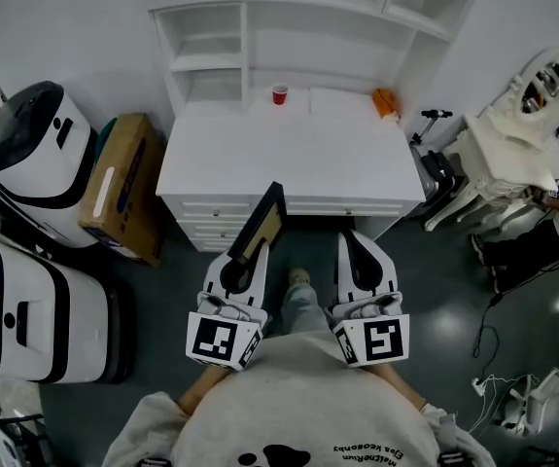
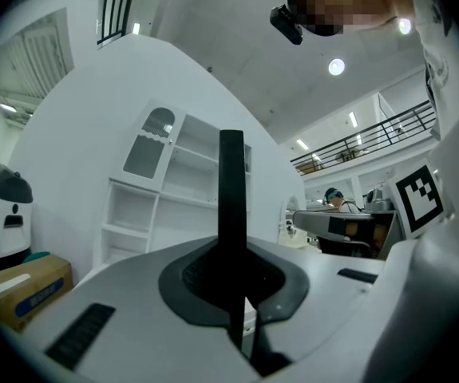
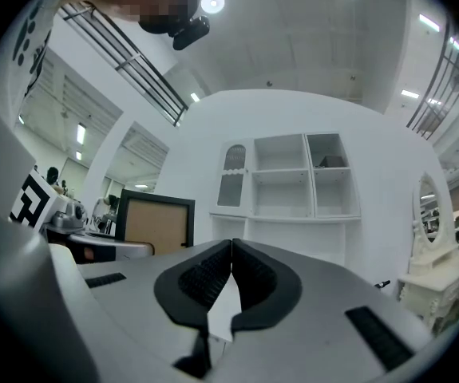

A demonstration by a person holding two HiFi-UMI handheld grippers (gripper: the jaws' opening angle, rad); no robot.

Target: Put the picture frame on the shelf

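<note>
The picture frame (image 1: 262, 224) is black-edged with a brown panel. It stands up out of my left gripper (image 1: 247, 257), which is shut on its lower edge, in front of the white desk (image 1: 289, 154). In the left gripper view the frame (image 2: 231, 206) shows edge-on as a thin black bar between the pads. From the right gripper view the frame's (image 3: 156, 223) brown face shows at the left. My right gripper (image 1: 357, 253) is beside it, shut with nothing held, its pads meeting (image 3: 231, 268). The white shelf unit (image 1: 298, 37) rises at the back of the desk, and also shows ahead as the shelf unit (image 3: 293, 178).
A red cup (image 1: 279, 94) and an orange object (image 1: 385, 102) sit at the back of the desk. A cardboard box (image 1: 123, 185) and two white machines (image 1: 26, 154) stand to the left. A white dressing table with a mirror (image 1: 522, 125) stands to the right.
</note>
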